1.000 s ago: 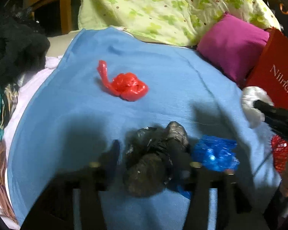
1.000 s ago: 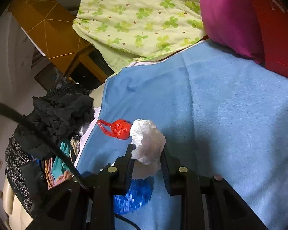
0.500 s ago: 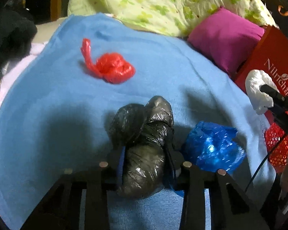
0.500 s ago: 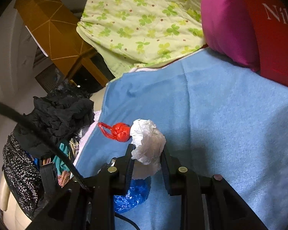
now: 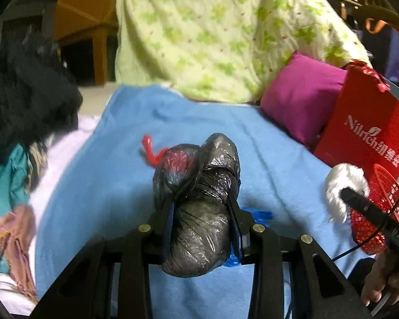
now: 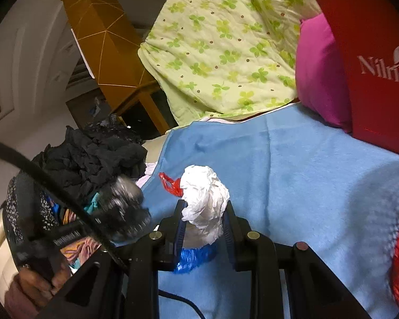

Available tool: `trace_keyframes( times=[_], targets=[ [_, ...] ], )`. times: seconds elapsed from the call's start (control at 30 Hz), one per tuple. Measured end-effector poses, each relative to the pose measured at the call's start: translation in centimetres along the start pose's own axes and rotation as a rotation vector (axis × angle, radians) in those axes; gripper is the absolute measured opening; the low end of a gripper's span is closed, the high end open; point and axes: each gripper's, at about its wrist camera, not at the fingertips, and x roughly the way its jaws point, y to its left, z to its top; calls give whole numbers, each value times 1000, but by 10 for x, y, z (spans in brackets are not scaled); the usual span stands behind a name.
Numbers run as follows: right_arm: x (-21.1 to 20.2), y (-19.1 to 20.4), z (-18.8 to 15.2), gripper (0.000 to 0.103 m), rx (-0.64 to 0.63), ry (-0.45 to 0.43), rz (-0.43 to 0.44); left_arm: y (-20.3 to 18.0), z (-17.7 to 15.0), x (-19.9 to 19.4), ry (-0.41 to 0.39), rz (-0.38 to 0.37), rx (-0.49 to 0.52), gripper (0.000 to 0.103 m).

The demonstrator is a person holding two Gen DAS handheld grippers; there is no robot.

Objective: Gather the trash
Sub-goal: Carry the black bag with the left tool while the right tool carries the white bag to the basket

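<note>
My left gripper [image 5: 200, 208] is shut on a crumpled black plastic bag [image 5: 199, 204] and holds it above the blue blanket [image 5: 119, 180]. A red plastic bag [image 5: 153, 150] lies on the blanket behind it, partly hidden, and a blue plastic wrapper [image 5: 258, 216] lies under it to the right. My right gripper [image 6: 203, 211] is shut on a crumpled white tissue wad [image 6: 204, 199]; from the left wrist the same white tissue wad [image 5: 343, 188] shows at the right. From the right wrist the black bag [image 6: 125, 207] shows blurred at the left, with the red bag [image 6: 170, 183] and the blue wrapper [image 6: 194, 257] below.
A red paper bag [image 5: 367, 127] and a red mesh basket [image 5: 380, 204] stand at the right, beside a magenta pillow [image 5: 298, 101]. A green flowered quilt [image 5: 220, 34] is heaped at the back. Dark clothes [image 5: 21, 95] pile up at the left edge. A hand [image 5: 385, 279] holds the right gripper.
My left gripper closed on the black bag and lifted it off the blanket. My right gripper carried the white wad to the right, nearer the red paper bag.
</note>
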Motion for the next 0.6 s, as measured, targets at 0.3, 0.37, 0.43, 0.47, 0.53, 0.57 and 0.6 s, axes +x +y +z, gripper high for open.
trace_keyframes(
  times=[0.3,0.37,0.43,0.47,0.53,0.57,0.6],
  targets=[
    [-71,12,13,28,-42,-80,-44,-52,3,-43,-38,-28,75,38],
    [-87,16,17,28,-57,-107,-50,-63,2,-51,-44,-38,86,38],
    [-99,20,20,28,-68,-124,-51,-74,3,-58,-51,-49,96,38],
    [-106,22,20,28,-74,-132,-55,-79,4,-61,-53,-55,99,38],
    [-118,24,22,28,-78,-145,-53,-88,6,-68,-65,-56,109,38],
    [-123,25,21,28,-78,-153,-52,-93,7,-72,-75,-53,118,38],
    [-129,26,21,28,-80,-162,-54,-95,8,-73,-83,-48,125,38]
  ],
)
